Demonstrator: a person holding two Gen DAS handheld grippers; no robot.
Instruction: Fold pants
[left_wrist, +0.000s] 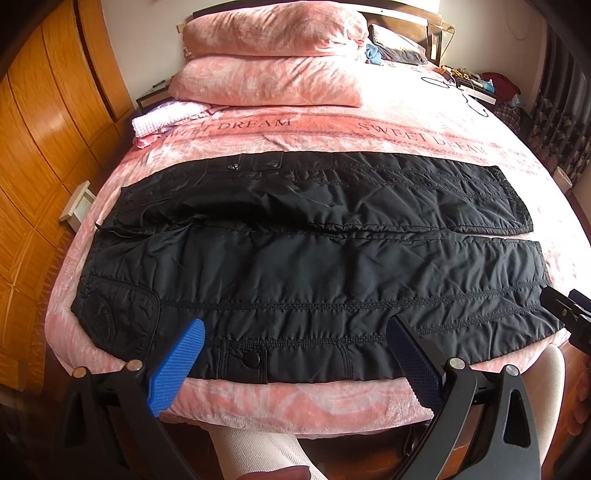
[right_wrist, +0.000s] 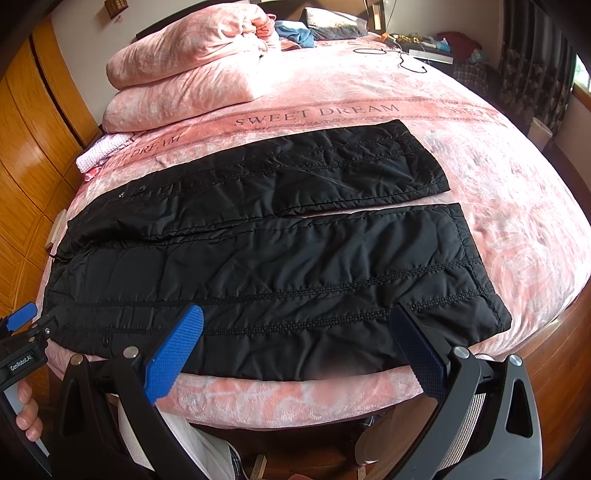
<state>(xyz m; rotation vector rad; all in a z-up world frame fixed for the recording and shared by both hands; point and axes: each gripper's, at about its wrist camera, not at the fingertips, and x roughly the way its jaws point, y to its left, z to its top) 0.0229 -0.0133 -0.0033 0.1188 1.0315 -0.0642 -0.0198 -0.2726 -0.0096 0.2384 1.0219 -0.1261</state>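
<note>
Item: black quilted pants, laid flat and unfolded across the near part of a bed dressed in a pink cover printed "SWEET DREAM"; waist end toward the left, both leg cuffs toward the right; the two legs lie side by side with a narrow strip of pink cover showing between them near the cuffs; near leg runs along the front edge of the mattress, with a snap button on a tab close to that edge and a flapped pocket at the left corner; far leg carries a small zip pull near the waist. Left gripper: blue fingers spread wide, nothing between them, poised above the near edge of the pants around the snap tab, no contact discernible. Right gripper: likewise spread wide and empty, above the lower part of the near leg, toward the cuff; its black frame shows at the right margin of the left wrist view. A hand grips the left gripper's handle at the left margin of the right wrist view. Also present: two stacked pink pillows at the head of the bed; a folded pink-and-white cloth beside them; a black cable on the far right of the cover; wooden wardrobe doors along the left wall.
</note>
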